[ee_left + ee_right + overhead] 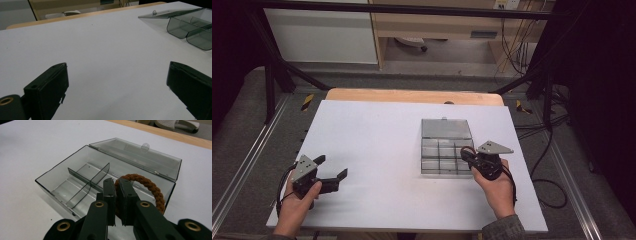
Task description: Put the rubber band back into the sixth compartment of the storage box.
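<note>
A clear smoky plastic box (428, 150) with divided compartments lies on the white table, its lid (447, 128) folded flat behind it. My right gripper (465, 153) hangs over the box's right end, shut on a brown braided ring (150, 186). In the right gripper view the ring sits pinched between the jaws (117, 183) above the rightmost compartment of the box (57, 176), with the lid (140, 155) beyond. My left gripper (332, 166) rests at the near left of the table, open with nothing between its jaws (117, 67). The box (190, 28) lies off to its far right.
The white table top (377, 145) is bare between the two hands. A wooden strip (412, 95) runs along its far edge. Black frame legs and cables stand on the floor to both sides, with a desk and chair base at the back.
</note>
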`<state>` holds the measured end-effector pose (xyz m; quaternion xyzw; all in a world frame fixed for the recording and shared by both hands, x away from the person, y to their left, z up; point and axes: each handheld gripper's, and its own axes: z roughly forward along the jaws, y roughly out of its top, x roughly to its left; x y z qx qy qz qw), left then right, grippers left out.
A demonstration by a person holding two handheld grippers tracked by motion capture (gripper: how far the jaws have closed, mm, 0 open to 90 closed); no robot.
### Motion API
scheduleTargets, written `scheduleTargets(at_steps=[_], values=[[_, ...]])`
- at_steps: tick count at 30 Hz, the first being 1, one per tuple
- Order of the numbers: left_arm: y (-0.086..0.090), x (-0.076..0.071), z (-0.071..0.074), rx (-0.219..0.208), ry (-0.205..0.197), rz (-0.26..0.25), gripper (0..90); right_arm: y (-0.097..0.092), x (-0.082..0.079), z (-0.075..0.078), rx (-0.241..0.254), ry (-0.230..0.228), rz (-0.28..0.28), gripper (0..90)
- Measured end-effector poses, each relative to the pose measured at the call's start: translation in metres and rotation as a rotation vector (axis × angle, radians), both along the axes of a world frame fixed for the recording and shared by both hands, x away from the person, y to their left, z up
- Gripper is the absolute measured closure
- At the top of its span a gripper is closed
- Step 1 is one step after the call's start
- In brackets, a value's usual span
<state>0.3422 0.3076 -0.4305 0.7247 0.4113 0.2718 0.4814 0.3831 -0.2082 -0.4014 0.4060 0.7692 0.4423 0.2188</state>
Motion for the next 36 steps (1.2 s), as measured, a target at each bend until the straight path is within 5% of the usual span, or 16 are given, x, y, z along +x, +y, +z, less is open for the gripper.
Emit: scheduleTargets(at_steps=[36], values=[[-0.001, 0.0, -0.001, 0.009, 0.01, -0.002, 4.2, 0.002, 0.006, -0.015, -0.034, 0.099, 0.003, 84.3]])
